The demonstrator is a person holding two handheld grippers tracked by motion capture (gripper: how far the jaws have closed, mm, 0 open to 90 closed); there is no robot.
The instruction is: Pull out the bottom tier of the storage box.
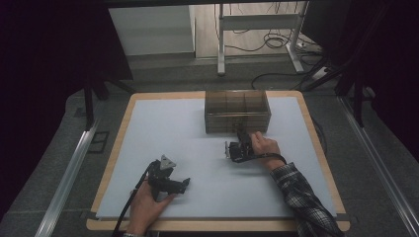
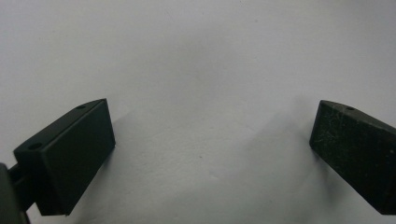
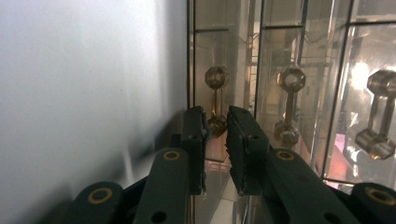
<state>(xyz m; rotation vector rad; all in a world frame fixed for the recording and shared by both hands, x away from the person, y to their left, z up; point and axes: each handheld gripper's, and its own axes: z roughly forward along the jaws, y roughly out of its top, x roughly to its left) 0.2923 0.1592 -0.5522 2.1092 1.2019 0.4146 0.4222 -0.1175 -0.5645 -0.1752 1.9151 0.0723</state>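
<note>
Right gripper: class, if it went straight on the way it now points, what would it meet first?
Most likely the drawer handle on the clear box. The right gripper has its nearly closed jaws lined up just short of it, though depth is hard to judge.

The high view looks forward and down from above the person's side, taking in the whole tabletop [image 1: 163,123] with its pale sheet, the smoky clear drawer box [image 1: 237,111] at the far middle, and floor beyond. The left gripper view rides on the left tongs [image 2: 212,140], facing almost straight down and very near the pale sheet, its two jaws spread wide at the lower corners. The right gripper view rides on the right tongs [image 3: 216,135], turned on its side and close to the drawer box's front, sighting between narrowly parted jaws at the bar handles [image 3: 215,100]. The high view shares the pale sheet with both gripper views and the box with the right one.
</note>
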